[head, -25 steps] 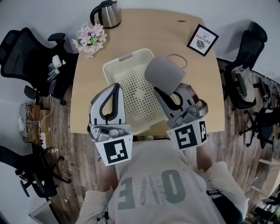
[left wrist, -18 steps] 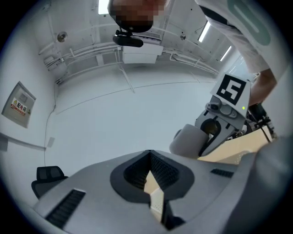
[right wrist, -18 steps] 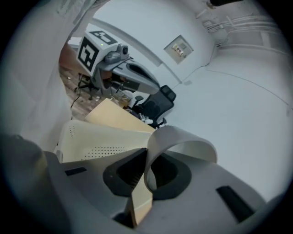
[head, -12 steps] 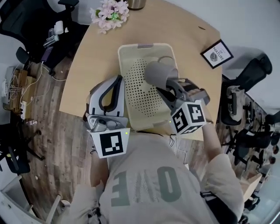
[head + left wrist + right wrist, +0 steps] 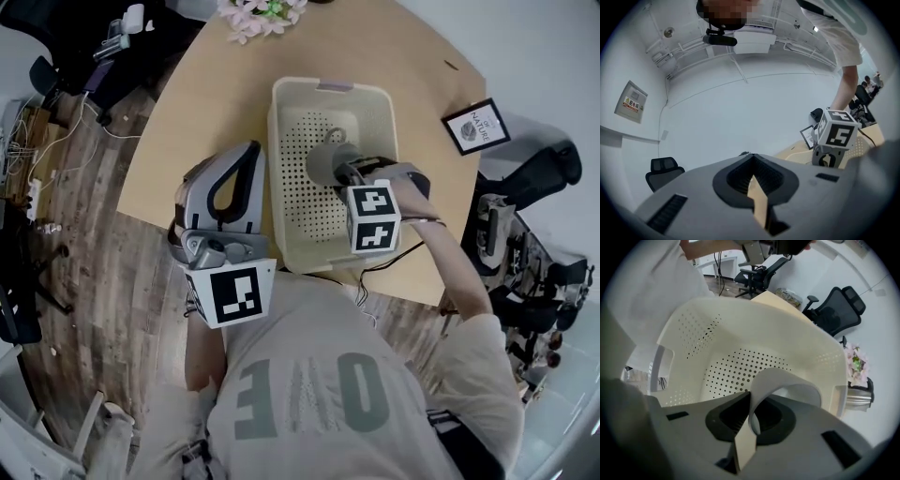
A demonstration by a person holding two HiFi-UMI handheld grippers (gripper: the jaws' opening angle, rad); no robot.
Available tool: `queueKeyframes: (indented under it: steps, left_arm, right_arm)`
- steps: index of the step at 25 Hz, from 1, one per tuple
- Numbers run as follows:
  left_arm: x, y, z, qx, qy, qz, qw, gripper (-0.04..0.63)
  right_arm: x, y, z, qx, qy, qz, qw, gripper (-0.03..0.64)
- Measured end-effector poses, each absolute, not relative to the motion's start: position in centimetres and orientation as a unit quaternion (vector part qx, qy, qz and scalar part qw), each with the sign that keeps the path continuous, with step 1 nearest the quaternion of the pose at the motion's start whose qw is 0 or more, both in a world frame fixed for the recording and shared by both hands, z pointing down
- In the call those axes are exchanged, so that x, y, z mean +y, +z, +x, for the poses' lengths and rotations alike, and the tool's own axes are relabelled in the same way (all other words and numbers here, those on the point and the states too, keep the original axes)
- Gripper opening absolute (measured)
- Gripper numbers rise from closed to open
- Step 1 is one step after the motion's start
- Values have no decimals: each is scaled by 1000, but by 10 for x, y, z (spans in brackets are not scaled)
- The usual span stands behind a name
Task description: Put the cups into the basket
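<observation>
Cup (image 5: 327, 165) lowered inside basket (image 5: 386, 101) walls — right gripper (image 5: 345, 174) jaws pinch it | left gripper (image 5: 247, 156) jaws together

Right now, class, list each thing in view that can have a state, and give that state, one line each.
grey cup: gripped by the right gripper, down inside the basket, not yet released.
right gripper: shut on the grey cup.
left gripper: jaws together, empty, beside the basket.
basket: upright on the table, holding only that cup.
framed picture: standing on the table, untouched.
</observation>
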State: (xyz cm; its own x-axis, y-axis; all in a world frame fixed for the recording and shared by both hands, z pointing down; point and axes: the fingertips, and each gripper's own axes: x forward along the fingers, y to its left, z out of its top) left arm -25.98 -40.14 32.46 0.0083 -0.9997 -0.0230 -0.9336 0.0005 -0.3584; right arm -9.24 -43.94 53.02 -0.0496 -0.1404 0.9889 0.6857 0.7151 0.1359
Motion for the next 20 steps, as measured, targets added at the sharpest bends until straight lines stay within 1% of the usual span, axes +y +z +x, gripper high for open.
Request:
queueKeyframes:
  steps: [4,8,13,17,20]
  left_arm:
    - [-403,333,-264,699,-111,-694,132,6]
    - [-406,336,-269,699,-110,-694,129,6]
    - [-411,333,-277,702,-102,-695,116,6]
    - [-413,332,-274,700,-92,-697,125,6]
    - [-413,334,-273,696,-101,-700,122,6]
  right_arm:
    - [-440,553,-84,-614,-314,-229,687,26]
    - [-443,565,-80,-592,-322,-237,700,31]
    - [-443,571,-84,-596,-314,-228,703,46]
    - [-443,569,-87,-607,-314,-221,696,54]
    - [-439,564,-91,-618,-305,-221,690,75]
